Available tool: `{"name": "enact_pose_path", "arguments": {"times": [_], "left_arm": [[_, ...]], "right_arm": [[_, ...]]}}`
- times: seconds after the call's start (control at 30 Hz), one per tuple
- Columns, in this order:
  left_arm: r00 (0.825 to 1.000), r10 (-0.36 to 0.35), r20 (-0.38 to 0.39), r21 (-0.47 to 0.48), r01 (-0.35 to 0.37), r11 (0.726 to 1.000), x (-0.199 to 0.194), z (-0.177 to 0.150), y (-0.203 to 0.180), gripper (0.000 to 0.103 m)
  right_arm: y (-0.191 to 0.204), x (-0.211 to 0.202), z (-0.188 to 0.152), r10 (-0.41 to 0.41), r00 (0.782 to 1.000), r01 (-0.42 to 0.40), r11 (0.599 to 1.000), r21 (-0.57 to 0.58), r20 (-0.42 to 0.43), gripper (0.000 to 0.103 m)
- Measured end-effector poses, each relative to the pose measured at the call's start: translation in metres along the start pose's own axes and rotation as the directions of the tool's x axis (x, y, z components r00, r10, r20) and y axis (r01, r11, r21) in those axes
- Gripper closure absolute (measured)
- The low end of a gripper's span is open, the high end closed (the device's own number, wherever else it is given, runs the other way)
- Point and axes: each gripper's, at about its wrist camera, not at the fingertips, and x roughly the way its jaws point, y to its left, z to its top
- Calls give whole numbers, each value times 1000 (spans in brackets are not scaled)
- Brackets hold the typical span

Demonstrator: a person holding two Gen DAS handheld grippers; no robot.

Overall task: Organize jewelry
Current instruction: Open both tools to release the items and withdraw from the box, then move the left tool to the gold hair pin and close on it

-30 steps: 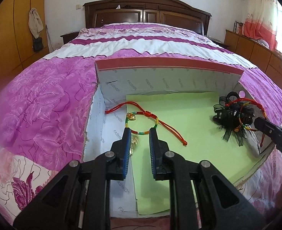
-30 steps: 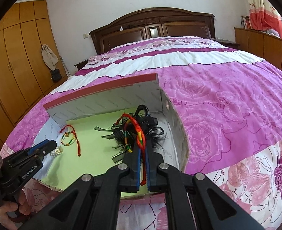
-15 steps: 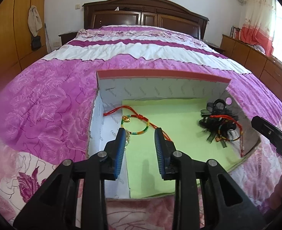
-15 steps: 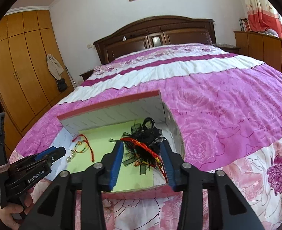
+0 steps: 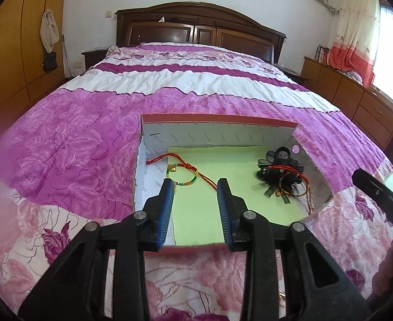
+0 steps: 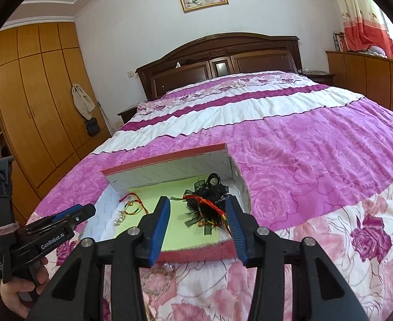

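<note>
An open cardboard box [image 5: 218, 119] with a red rim lies on the bed, lined with green paper [image 5: 223, 165]. At its left lies a red cord bracelet [image 5: 185, 172] with a striped band and gold bell, and a small pearl piece [image 6: 119, 220] beside it. At its right a black ribbon hair piece [image 5: 279, 174] carries a second red and striped bracelet [image 6: 210, 206]. My left gripper [image 5: 195, 183] hovers open above the box's near left side, nothing between its pads. Above the near right side my right gripper [image 6: 197, 200] is open and holds nothing.
The box sits on a purple and pink flowered bedspread [image 5: 76, 147]. A beaded chain [image 6: 159, 272] lies on the cover in front of the box's near wall. Wooden wardrobes [image 6: 36, 93] stand left, a headboard [image 5: 196, 29] at the back, low cabinets [image 5: 357, 101] right.
Both grippers have opened and drawn back and up from the box. The right one let go of the red striped bracelet, which now rests on the black hair piece.
</note>
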Motion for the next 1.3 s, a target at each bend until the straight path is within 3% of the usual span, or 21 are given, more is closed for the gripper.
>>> {"name": "enact_pose_path", "arguments": {"times": [0.3, 0.63, 1.3], "left_arm": [[999, -29, -12, -2, 29, 1000, -24, -8, -4, 77], [994, -80, -80, 16, 82, 997, -31, -27, -22, 76], [955, -126, -270, 31, 139, 990, -8, -68, -64, 76]], "right_arm": [[-7, -32, -11, -27, 1000, 27, 1000, 16, -14, 56], [-19, -60, -32, -40, 998, 42, 999, 25, -58, 56], [-54, -65, -69, -53, 991, 65, 993, 95, -126, 54]]}}
